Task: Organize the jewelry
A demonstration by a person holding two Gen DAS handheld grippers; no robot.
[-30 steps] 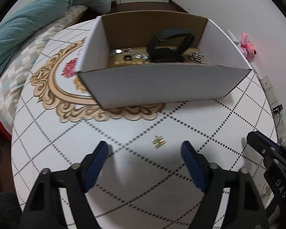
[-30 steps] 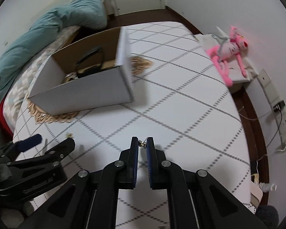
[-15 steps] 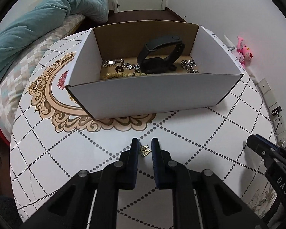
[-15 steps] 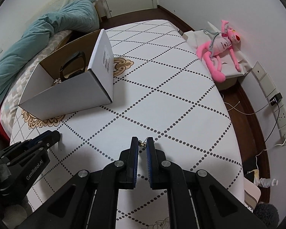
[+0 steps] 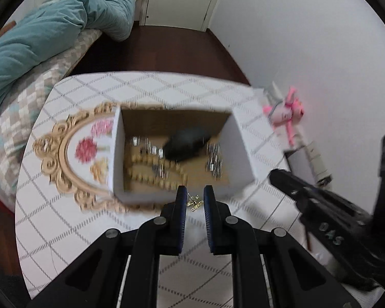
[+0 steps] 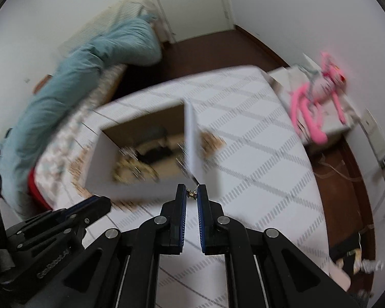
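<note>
Both grippers have risen above the cardboard box [image 5: 116,159]: left gripper [image 5: 195,201] clenches a gold earring [image 5: 194,203], right gripper [image 6: 191,194] another earring [image 6: 191,193], box at 12 o'clock.

A round table [image 5: 71,233] carries everything here, covered in a white cloth printed with a grey dotted diamond grid. Toward its left edge the cloth bears an ornate gold scrollwork frame [image 5: 61,164] with red and pink flowers inside (printed pattern, not a loose item). An open cardboard box [image 5: 240,151] with white outer walls sits directly on the table near the middle, its left wall overlapping the gold frame. In the right wrist view the same box [image 6: 192,138] stands on the table's left half, and the right half shows only the cloth.
</note>
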